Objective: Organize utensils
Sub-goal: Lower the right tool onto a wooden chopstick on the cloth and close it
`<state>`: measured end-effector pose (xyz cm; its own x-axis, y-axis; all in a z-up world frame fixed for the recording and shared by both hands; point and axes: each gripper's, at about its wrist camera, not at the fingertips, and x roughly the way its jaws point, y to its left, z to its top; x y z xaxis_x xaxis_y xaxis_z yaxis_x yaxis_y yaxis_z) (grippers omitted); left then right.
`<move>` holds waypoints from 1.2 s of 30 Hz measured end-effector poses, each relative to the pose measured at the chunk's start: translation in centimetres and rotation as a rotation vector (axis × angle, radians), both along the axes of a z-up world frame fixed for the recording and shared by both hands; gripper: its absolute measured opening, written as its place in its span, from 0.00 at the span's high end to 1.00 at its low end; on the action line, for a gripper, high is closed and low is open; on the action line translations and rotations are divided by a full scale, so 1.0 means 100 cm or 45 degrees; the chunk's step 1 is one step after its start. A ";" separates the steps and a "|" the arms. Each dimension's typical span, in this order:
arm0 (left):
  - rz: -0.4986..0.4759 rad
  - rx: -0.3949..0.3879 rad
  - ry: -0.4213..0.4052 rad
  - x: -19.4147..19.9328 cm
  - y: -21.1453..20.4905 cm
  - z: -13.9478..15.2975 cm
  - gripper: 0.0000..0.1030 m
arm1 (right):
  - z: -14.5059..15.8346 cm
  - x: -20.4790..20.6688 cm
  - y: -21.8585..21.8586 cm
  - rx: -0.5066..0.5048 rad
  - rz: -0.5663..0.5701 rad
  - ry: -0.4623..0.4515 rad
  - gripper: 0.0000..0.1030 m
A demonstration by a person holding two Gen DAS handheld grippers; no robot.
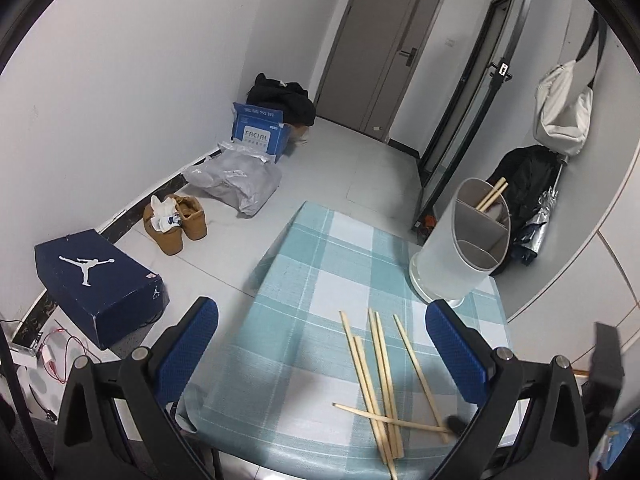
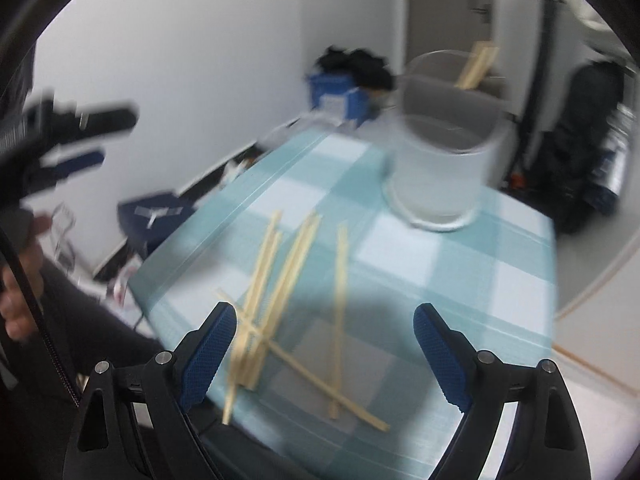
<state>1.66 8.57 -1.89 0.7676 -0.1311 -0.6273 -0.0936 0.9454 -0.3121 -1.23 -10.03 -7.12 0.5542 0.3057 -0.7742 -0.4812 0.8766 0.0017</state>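
Several loose wooden chopsticks (image 1: 380, 376) lie crossed on the teal checked tablecloth (image 1: 320, 280), toward its near right side. A white divided utensil holder (image 1: 464, 240) stands at the cloth's far right, with a pair of chopsticks (image 1: 491, 195) leaning in its back compartment. My left gripper (image 1: 320, 344) hangs open above the cloth's near end, nothing between its blue pads. In the blurred right wrist view my right gripper (image 2: 325, 346) is open over the loose chopsticks (image 2: 280, 300), which lie between and below its fingers, untouched. The holder (image 2: 440, 160) stands beyond. The left gripper (image 2: 72, 140) shows at the left edge.
On the floor to the left lie a dark blue shoebox (image 1: 100, 284), tan shoes (image 1: 176, 220), a grey plastic bag (image 1: 236, 180) and a blue carton (image 1: 260, 132). A white bag (image 1: 564, 108) and dark clothing (image 1: 524, 184) hang at the right wall. A closed door (image 1: 384, 52) is behind.
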 end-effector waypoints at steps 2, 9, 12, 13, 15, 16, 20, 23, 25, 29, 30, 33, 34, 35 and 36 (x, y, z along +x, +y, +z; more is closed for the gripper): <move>0.003 -0.010 0.003 0.000 0.002 0.000 0.01 | -0.008 0.002 0.020 -0.030 0.075 0.024 0.15; 0.032 -0.088 0.029 0.005 0.021 -0.004 0.01 | -0.038 0.012 0.074 -0.185 0.316 0.106 0.31; 0.065 -0.141 0.024 0.003 0.033 -0.005 0.01 | -0.048 0.014 0.090 -0.232 0.400 0.124 0.42; 0.076 -0.150 0.024 0.004 0.037 -0.005 0.01 | -0.049 0.014 0.092 -0.235 0.420 0.125 0.44; 0.104 -0.183 0.017 0.003 0.045 -0.005 0.01 | -0.051 0.011 0.100 -0.264 0.472 0.106 0.48; 0.116 -0.198 0.025 0.004 0.047 -0.006 0.01 | -0.053 0.011 0.104 -0.282 0.485 0.095 0.50; 0.197 -0.266 0.030 0.001 0.062 -0.008 0.01 | -0.059 0.011 0.110 -0.327 0.517 0.067 0.63; 0.222 -0.321 0.007 -0.001 0.070 -0.007 0.01 | -0.061 0.010 0.115 -0.366 0.549 0.036 0.72; 0.238 -0.343 0.010 0.000 0.072 -0.008 0.01 | -0.063 0.010 0.116 -0.390 0.565 0.030 0.79; 0.248 -0.361 0.020 0.002 0.073 -0.011 0.01 | -0.066 0.010 0.118 -0.437 0.596 0.008 0.92; 0.244 -0.359 0.020 0.002 0.071 -0.011 0.01 | -0.066 0.010 0.117 -0.437 0.599 0.008 0.96; 0.247 -0.342 0.022 0.002 0.069 -0.011 0.01 | -0.064 0.014 0.113 -0.420 0.583 0.009 0.97; 0.244 -0.338 0.021 0.002 0.070 -0.012 0.01 | -0.063 0.015 0.111 -0.407 0.576 0.010 0.97; 0.245 -0.330 0.021 0.002 0.069 -0.012 0.01 | -0.061 0.017 0.108 -0.394 0.562 0.007 0.97; 0.249 -0.319 0.023 0.002 0.068 -0.012 0.01 | -0.058 0.020 0.104 -0.381 0.535 0.004 0.97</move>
